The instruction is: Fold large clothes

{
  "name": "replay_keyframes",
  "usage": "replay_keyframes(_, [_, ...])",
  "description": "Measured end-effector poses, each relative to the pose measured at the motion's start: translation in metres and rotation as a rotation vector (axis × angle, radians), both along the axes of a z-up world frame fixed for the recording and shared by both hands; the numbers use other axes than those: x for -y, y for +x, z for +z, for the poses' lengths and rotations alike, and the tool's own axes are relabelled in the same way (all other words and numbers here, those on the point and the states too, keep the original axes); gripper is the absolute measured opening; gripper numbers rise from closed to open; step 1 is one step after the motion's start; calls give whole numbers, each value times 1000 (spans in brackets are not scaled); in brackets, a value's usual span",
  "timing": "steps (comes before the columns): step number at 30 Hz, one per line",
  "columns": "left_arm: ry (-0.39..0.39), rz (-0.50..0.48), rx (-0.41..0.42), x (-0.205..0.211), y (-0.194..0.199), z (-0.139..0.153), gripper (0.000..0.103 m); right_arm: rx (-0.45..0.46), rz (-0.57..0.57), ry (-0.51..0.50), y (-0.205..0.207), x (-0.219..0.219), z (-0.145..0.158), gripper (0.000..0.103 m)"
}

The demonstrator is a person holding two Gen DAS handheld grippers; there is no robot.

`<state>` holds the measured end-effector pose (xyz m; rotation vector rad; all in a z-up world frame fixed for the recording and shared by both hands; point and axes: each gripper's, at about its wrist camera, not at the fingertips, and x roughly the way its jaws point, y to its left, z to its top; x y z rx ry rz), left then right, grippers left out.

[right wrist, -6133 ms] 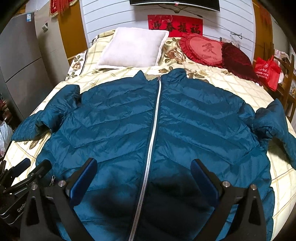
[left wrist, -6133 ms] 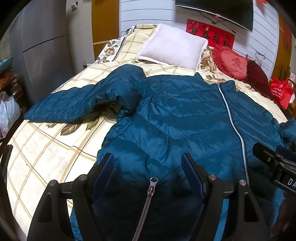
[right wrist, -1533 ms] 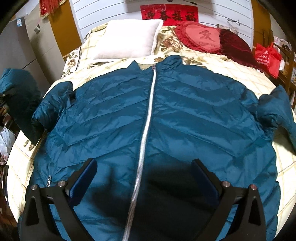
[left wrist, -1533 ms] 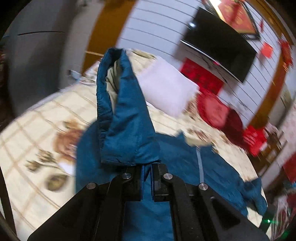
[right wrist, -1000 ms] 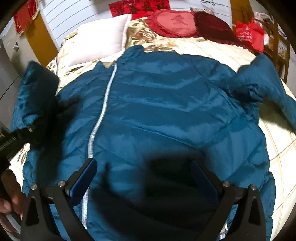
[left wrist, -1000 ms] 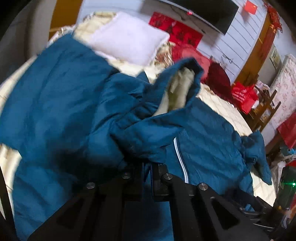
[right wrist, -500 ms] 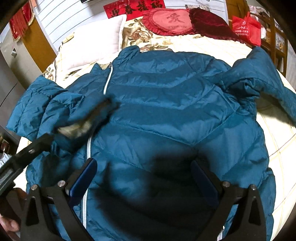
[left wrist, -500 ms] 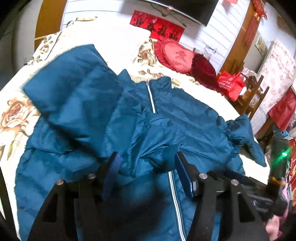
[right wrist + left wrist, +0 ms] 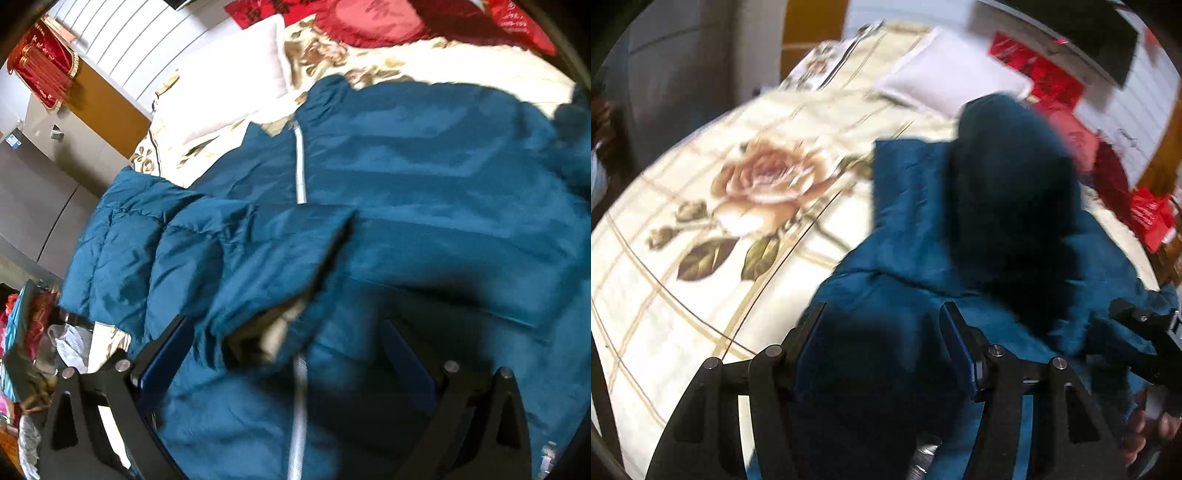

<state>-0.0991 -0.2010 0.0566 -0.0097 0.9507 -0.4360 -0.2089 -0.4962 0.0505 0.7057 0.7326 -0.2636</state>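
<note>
A teal quilted jacket lies front up on the bed, its silver zipper closed. One sleeve is folded across the chest, and its cuff shows cream lining. My right gripper hovers open just above that cuff, gripping nothing. In the blurred left wrist view, my left gripper is open over the jacket's side edge, with fabric below the fingers but none pinched. A hand holding the other gripper shows at the right edge.
The bed cover is cream with a rose print and lies bare left of the jacket. A white pillow and red cushions sit at the head. A red bag stands on the right, a grey wardrobe and clutter on the left.
My left gripper opened and let go of the sleeve, which now lies across the jacket's front. The left gripper then swung toward the bed's left side. The right gripper shifted left toward the cuff.
</note>
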Motion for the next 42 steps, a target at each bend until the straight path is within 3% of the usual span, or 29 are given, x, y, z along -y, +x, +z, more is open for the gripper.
replay_keyframes(1, [8, 8, -12, -1, 7, -7, 73, -1, 13, -23, 8, -3, -1, 95])
replay_keyframes(2, [12, 14, -12, -2, 9, -10, 73, -7, 32, -56, 15, -7, -1, 76])
replay_keyframes(3, [16, 19, -12, 0, 11, -11, 73, -22, 51, -110, 21, -12, 0, 50])
replay_keyframes(4, [18, 20, -11, 0, 13, -11, 73, -32, 63, -174, 24, -16, 3, 41])
replay_keyframes(6, [18, 17, -8, 2, 14, -10, 73, -15, 71, -271, 18, -19, 14, 25])
replay_keyframes(9, [15, 21, -9, 5, 15, -10, 73, 22, 14, -387, -6, -8, 39, 17])
replay_keyframes(12, [3, 31, -11, 0, 13, -9, 73, 43, -95, -460, -34, 18, 61, 17])
replay_keyframes(15, [-28, 38, -1, -1, 14, -5, 73, -2, -183, -499, -46, 48, 66, 17])
replay_keyframes(21, [-59, 54, 77, 2, 9, 10, 73, -213, -262, -514, -34, 101, 23, 18])
replay_keyframes(22, [-58, 45, 79, 4, 9, 11, 73, -246, -249, -509, -31, 106, 14, 21])
replay_keyframes(24, [-49, 28, 75, 8, 8, 11, 73, -272, -237, -518, -31, 113, 13, 54])
replay_keyframes(27, [-39, 21, 84, 13, 9, 9, 73, -194, -291, -553, -50, 106, 37, 69])
replay_keyframes(28, [-33, 18, 81, 16, 11, 8, 73, -154, -293, -547, -57, 101, 48, 70])
replay_keyframes(32, [-17, 12, 75, 24, 15, 5, 73, -41, -190, -500, -62, 90, 69, 70])
replay_keyframes(35, [24, -5, 82, 33, 18, 0, 73, -1, -47, -434, -39, 77, 69, 70])
replay_keyframes(39, [79, -27, 98, 39, 20, -7, 73, -73, 45, -414, 8, 66, 41, 70])
replay_keyframes(42, [94, -40, 96, 40, 22, -11, 73, -170, -22, -452, 19, 74, 13, 70])
